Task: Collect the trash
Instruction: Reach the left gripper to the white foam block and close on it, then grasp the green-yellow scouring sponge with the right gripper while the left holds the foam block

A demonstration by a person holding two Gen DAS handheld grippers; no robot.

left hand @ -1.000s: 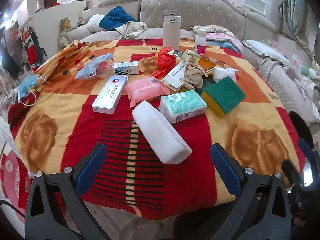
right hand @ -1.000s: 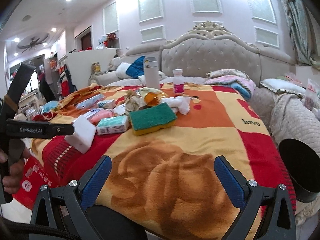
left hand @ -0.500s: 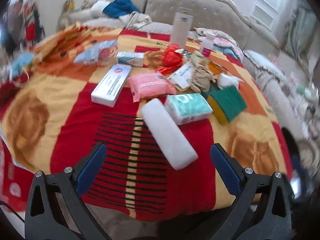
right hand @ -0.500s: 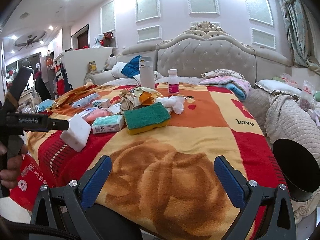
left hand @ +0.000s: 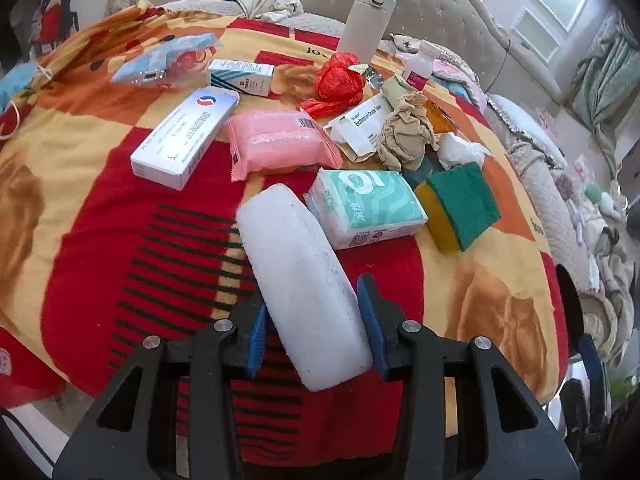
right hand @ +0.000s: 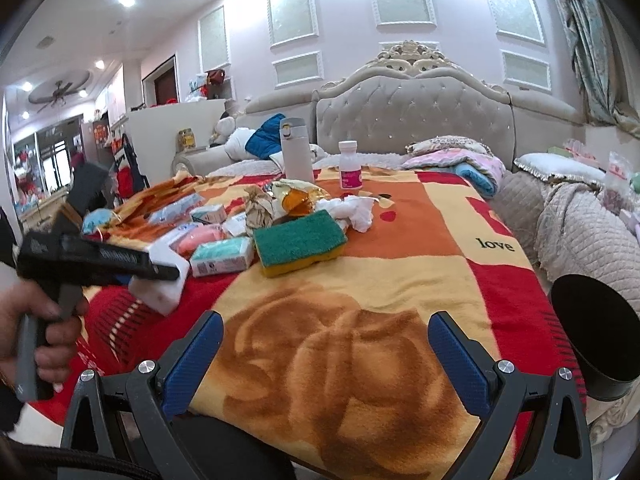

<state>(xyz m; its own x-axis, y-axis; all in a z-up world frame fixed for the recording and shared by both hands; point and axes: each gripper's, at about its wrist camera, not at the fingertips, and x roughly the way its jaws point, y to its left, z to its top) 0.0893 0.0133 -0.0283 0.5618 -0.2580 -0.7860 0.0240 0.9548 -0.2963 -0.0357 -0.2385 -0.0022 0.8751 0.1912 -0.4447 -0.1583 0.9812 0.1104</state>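
A long white foam block (left hand: 300, 276) lies on the red and yellow blanket (left hand: 100, 240), near its front edge. My left gripper (left hand: 313, 296) is closing its jaws around the block's near end, and both blue pads touch its sides. The right wrist view shows the same block (right hand: 160, 284) under that gripper, which a hand (right hand: 44, 332) holds. My right gripper (right hand: 325, 320) hangs open above the blanket with nothing between its fingers. Crumpled brown paper (left hand: 404, 136), a red plastic bag (left hand: 338, 84) and white tissue (left hand: 460, 150) lie farther back.
A teal tissue pack (left hand: 368, 204), a green and yellow sponge (left hand: 460, 204), a pink pack (left hand: 280, 144) and a white box (left hand: 184, 136) surround the block. A white flask (right hand: 296, 152) and pill bottle (right hand: 350, 164) stand behind. A black bin (right hand: 592, 332) sits at the right.
The left gripper moved forward and down over the foam block, and its jaws went from wide open to closed against the block's sides. The right gripper stayed where it was.
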